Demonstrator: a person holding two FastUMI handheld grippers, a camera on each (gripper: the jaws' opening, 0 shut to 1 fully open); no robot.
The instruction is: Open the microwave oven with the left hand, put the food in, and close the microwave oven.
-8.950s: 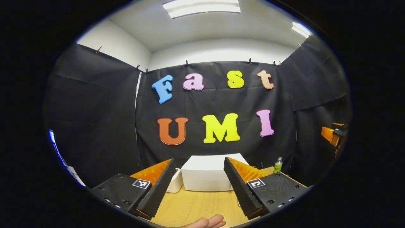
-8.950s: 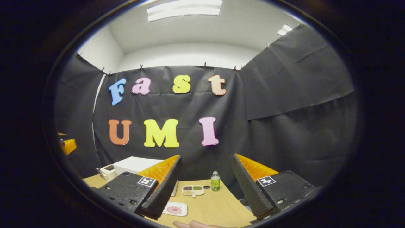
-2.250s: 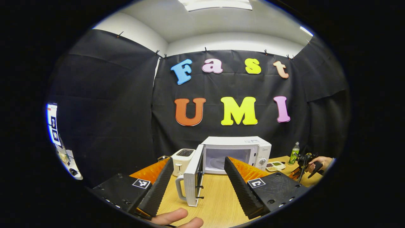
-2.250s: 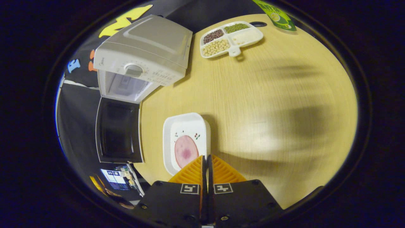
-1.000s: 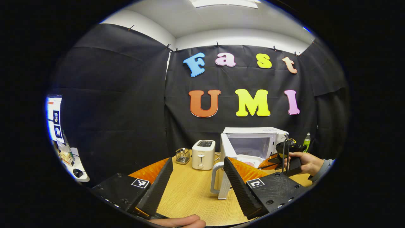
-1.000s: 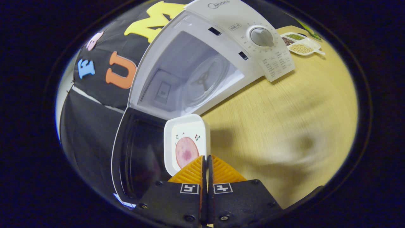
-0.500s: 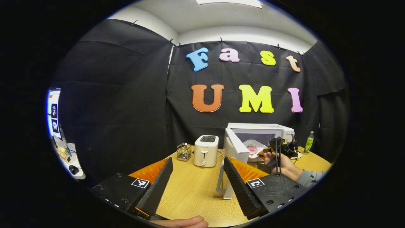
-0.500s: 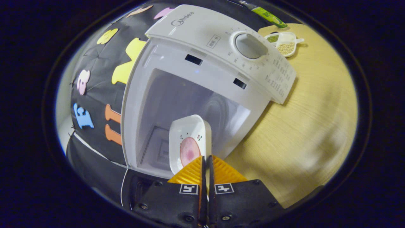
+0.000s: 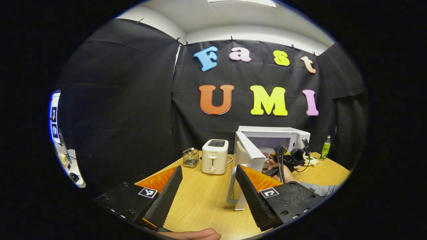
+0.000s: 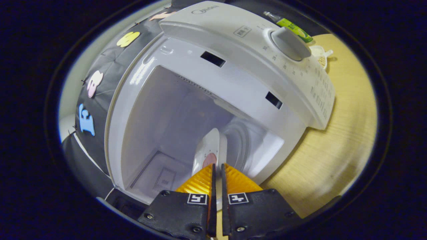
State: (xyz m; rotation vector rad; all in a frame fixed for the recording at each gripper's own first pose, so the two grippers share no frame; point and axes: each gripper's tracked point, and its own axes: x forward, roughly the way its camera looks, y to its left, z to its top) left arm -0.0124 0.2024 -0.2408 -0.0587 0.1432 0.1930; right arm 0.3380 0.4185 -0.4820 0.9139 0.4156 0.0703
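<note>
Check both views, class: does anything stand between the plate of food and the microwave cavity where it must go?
Nothing visible does. The door is swung open, and the right gripper, shut on the plate of food, holds it at the mouth of the microwave cavity. The left gripper is open, well back.

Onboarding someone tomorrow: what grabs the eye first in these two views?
In the right gripper view, the open microwave looms large, its white cavity gaping, and the right gripper is shut on the rim of a white food tray at the cavity's mouth. In the left gripper view, the left gripper hangs open over the wooden table, with the swung-out microwave door and a white toaster beyond.
</note>
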